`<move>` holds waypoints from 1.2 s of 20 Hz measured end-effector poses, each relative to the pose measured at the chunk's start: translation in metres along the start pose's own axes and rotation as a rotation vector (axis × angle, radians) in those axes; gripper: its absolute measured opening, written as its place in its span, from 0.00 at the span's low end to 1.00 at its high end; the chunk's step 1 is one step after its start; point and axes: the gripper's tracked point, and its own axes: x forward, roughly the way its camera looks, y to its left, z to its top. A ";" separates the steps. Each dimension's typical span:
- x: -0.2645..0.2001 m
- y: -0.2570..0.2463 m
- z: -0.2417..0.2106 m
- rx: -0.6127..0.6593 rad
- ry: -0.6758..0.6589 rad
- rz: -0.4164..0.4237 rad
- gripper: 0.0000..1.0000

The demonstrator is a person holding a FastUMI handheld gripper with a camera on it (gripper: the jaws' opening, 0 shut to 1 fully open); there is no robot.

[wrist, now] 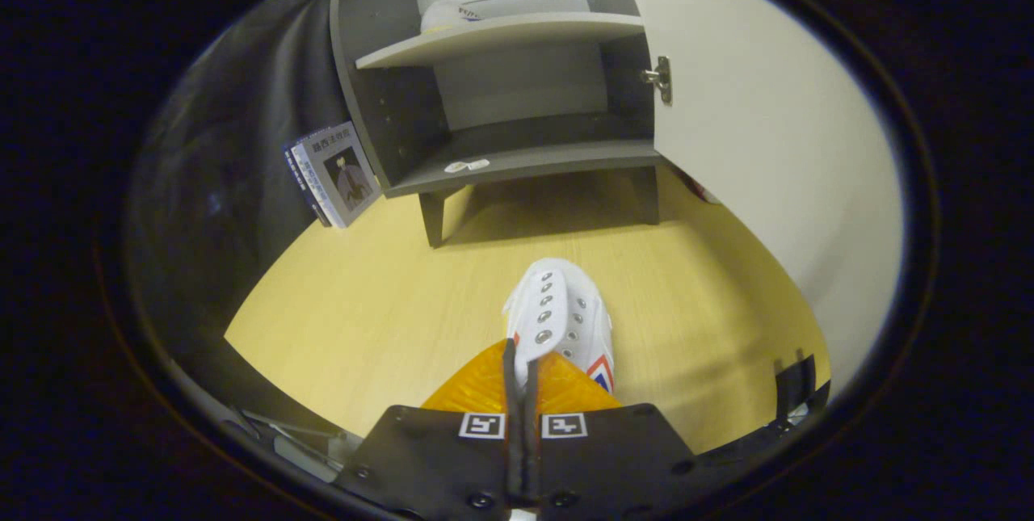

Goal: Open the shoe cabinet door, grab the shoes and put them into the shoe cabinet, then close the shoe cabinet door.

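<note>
Tongs (521, 371) first: the two fingers sit pressed close together, and they look clamped on the near edge of the white shoe (561, 319), pinching its upper by the eyelet rows, with the toe pointing straight ahead. So the shoe is gripped and sits just ahead of the fingertips, over the wooden floor (363, 295); whether it is lifted clear or touching the boards, I can't tell from here. Further ahead, well beyond the shoe, stands the cabinet (501, 60), and its door (767, 125) is swung wide to the right of the tongs, hinge (658, 78) showing at the frame. That's the opening step done, by my reading. Look up on the top shelf (501, 30): something white rests there already, possibly another shoe, though it's too small to be sure. The bottom shelf (533, 161) carries only a small pale scrap near its front lip, so there's plenty of room. Off to the left of the cabinet a book (339, 174) leans against the dark wall, out of the way. What's left, as I judge it: carry this shoe forward across the open floor, set it on a shelf, let go, back out, then swing that door closed. Roughly midway through, I'd say.
</note>
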 end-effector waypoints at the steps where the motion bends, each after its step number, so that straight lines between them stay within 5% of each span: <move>1: -0.004 0.003 0.012 -0.003 -0.020 -0.003 0.02; 13: -0.070 0.030 0.216 -0.035 -0.358 -0.037 0.02; 24: -0.033 0.035 0.336 -0.062 -0.462 -0.094 0.02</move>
